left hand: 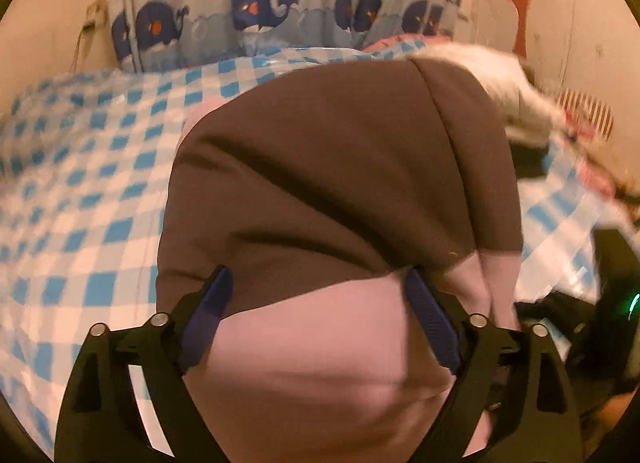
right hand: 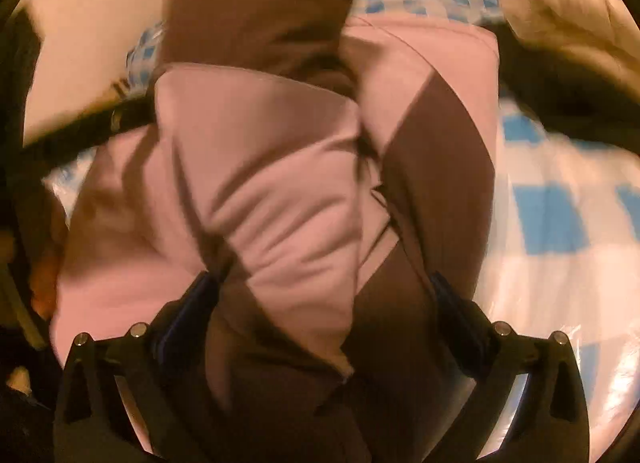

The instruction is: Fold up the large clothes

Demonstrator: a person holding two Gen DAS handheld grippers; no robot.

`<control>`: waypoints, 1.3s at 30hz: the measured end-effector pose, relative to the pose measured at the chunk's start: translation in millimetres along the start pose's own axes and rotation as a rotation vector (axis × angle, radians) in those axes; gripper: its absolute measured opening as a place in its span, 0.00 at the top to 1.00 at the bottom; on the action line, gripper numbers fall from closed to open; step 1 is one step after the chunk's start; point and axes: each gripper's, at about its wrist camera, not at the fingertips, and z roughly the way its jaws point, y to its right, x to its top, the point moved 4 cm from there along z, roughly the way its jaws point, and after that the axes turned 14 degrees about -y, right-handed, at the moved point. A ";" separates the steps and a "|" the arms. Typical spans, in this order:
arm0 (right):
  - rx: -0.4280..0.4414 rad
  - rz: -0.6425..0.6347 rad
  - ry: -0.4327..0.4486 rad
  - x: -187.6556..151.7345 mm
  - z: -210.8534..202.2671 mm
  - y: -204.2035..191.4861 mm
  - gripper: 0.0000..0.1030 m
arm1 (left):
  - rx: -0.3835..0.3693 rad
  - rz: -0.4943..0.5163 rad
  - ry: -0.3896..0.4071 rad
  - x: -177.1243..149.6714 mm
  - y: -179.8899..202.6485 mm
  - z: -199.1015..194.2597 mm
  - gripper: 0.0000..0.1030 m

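Garment (left hand: 340,167), brown and pink, is lying bunched on the checked cloth (left hand: 92,199), looking soft and floppy. Both the left gripper (left hand: 318,295) and the right gripper (right hand: 324,299) are gaping around it, unclenched; a hem edge is looking best to pinch.

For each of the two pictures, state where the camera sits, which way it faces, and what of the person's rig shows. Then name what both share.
Left wrist: on the left gripper, facing down over the brown-and-pink garment toward the whale curtain; both fingers show, apart.
Right wrist: on the right gripper, angled down onto the garment; both fingers show, apart.
Shared: garment, checked cloth.
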 end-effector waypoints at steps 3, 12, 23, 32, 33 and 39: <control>-0.056 -0.036 0.011 0.7 -9.9 -8.3 0.05 | -0.010 -0.012 -0.015 2.1 -3.6 1.5 0.17; 0.019 0.052 0.268 81.1 -147.0 -18.4 0.06 | 0.004 -0.029 0.013 1.2 -7.5 -3.8 0.17; 0.054 0.147 -0.049 149.4 53.3 39.6 0.05 | 0.046 0.012 -0.040 9.6 7.4 16.5 0.17; -0.060 0.116 0.112 109.8 -53.7 21.5 0.05 | 0.064 0.028 0.017 2.9 8.2 5.9 0.16; -0.076 0.104 0.136 96.4 -67.0 17.0 0.05 | 0.058 0.023 0.016 3.3 6.8 6.1 0.16; -0.298 -0.006 0.008 11.9 -51.4 -1.0 0.06 | 0.032 0.014 0.030 1.8 4.1 4.5 0.16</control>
